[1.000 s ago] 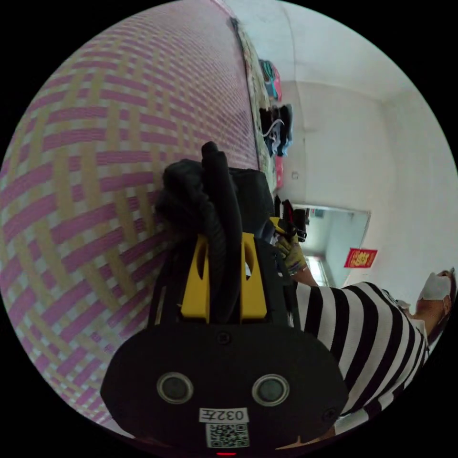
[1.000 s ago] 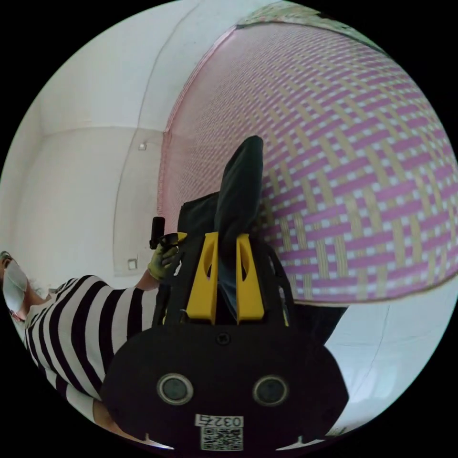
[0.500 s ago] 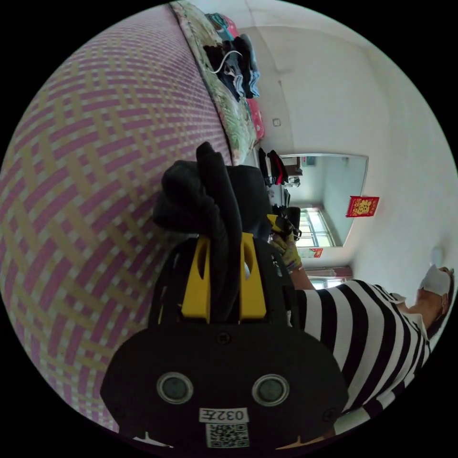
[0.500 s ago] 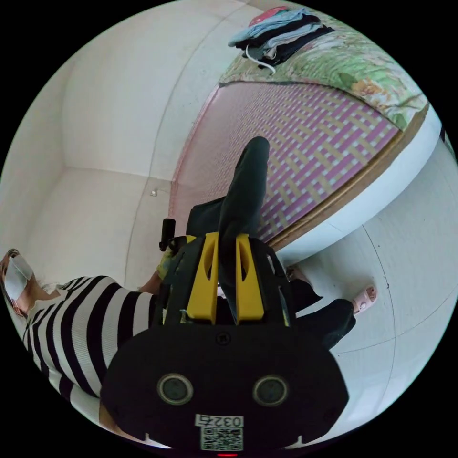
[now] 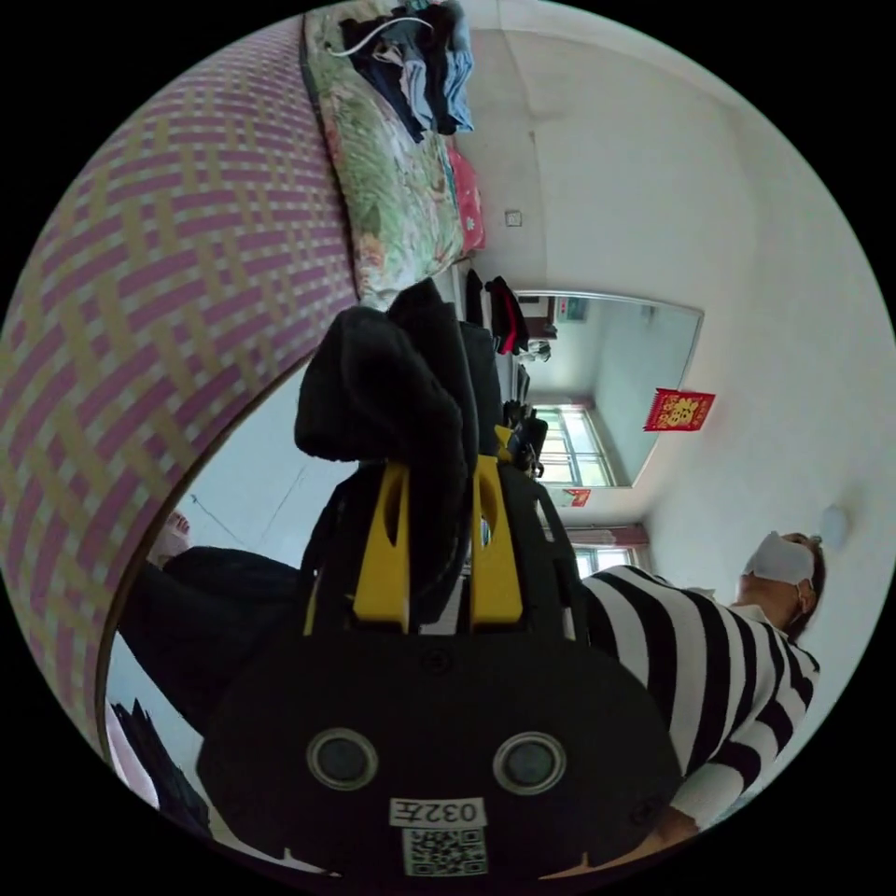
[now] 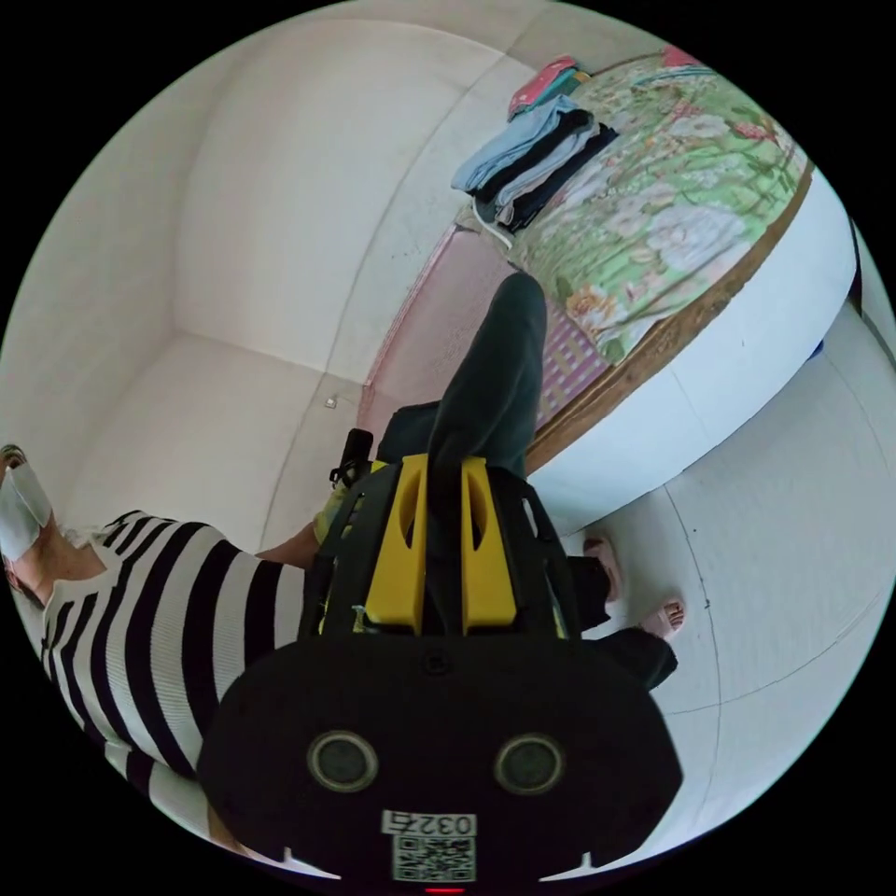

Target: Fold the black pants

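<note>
Both grippers clamp black pants.
Left gripper (image 5: 437, 467) and right gripper (image 6: 442, 467) each pinch black pants (image 5: 392, 392) beside the bed (image 6: 747, 308).

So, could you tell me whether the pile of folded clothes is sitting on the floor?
No, the clothes lie on the floral quilt on the bed.

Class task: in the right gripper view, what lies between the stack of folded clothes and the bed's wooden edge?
In the right gripper view, a floral quilt covers the stretch between the stack of folded clothes and the wooden edge.
</note>
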Motion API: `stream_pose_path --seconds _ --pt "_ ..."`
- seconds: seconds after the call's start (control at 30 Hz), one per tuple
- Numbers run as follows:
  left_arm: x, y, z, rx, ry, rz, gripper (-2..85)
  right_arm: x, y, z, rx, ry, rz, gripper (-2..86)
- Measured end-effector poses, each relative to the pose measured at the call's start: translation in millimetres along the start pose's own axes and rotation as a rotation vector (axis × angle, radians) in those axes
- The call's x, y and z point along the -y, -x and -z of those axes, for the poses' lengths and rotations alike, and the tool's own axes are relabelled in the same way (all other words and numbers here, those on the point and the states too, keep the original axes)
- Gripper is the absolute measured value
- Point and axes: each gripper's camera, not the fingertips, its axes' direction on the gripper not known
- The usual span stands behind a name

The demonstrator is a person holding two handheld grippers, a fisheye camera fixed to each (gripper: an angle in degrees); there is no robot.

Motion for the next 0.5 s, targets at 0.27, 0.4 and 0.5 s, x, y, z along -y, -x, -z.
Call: stream_pose_path --seconds 0.27,0.4,0.5 --pt "61 -4 -35 -0.068 -0.02 -0.071 6.1 66 -52 18 -0.015 0.008 0.044 5.7" --pt "93 1 -33 -0.111 -0.062 -0.073 5.9 110 -68 35 -0.015 -0.013 0.034 5.6" --pt "116 -5 -30 -0.139 -0.103 -0.096 5.7 153 -74 51 -0.029 -0.014 0.06 5.6"
